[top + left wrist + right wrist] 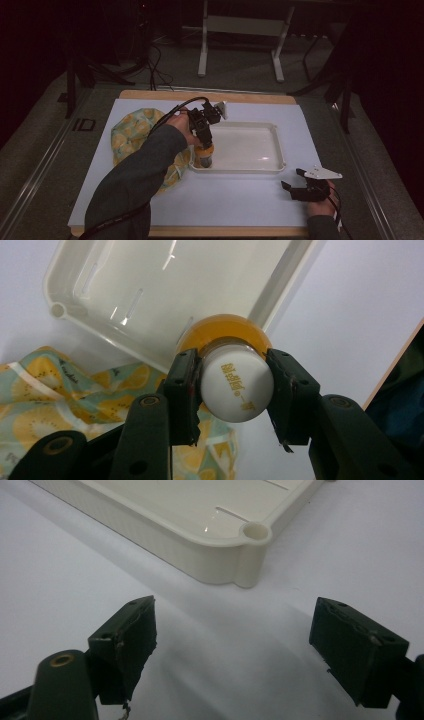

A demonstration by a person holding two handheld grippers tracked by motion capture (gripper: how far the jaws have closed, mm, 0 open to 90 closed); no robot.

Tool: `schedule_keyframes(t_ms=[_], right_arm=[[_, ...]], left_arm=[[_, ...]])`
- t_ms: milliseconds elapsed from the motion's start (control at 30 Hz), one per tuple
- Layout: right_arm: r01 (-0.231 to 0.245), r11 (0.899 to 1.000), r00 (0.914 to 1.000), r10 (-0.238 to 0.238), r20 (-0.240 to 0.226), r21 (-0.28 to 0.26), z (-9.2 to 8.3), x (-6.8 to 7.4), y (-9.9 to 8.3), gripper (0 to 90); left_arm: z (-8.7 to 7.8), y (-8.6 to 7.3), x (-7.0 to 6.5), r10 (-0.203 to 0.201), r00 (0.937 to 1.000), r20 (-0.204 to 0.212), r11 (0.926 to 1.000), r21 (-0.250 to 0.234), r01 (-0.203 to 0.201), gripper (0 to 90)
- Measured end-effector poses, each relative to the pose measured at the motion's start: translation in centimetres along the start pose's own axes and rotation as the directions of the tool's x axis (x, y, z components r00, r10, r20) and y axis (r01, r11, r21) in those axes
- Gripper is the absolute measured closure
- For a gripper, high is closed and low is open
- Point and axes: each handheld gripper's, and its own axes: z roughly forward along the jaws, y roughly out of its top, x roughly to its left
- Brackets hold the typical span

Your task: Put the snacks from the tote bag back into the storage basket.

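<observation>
Left gripper (204,145): reaching forward, clamping the bottle (237,385) by its white cap, at the tray (272,150) corner.
Right gripper (232,645): resting low, jaws spread wide, gripping nothing.
Left gripper view: showing gold lettering on the cap.

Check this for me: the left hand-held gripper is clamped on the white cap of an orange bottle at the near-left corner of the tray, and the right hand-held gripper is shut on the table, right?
One thing is off: the right hand-held gripper is open, not shut. The right gripper view shows its jaws wide apart over the bare table. The rest holds: the left hand-held gripper clamps the white cap of the orange bottle at the tray's near-left corner.
</observation>
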Motion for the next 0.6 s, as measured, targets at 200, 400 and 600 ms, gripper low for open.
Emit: schedule_keyframes(t_ms=[200, 400, 600], right_arm=[[0.001, 1.0, 1.0, -0.001, 0.001, 0.001, 0.0, 0.0, 0.0, 18.4], [0.001, 1.0, 1.0, -0.001, -0.001, 0.001, 0.0, 0.0, 0.0, 18.4], [0.007, 1.0, 1.0, -0.007, 0.002, 0.001, 0.0, 0.0, 0.0, 18.4]], left_arm=[[-0.1, -0.1, 0.0, 0.104, 0.9946, -0.002, 0.9944, 0.017, -0.104, 59.4], [-0.2, 0.0, -0.6, 0.265, 0.9639, -0.031, 0.964, 0.035, -0.264, 59.4], [-0.1, 0.0, -1.5, 0.424, 0.9043, -0.045, 0.9051, -0.005, -0.425, 59.3]])
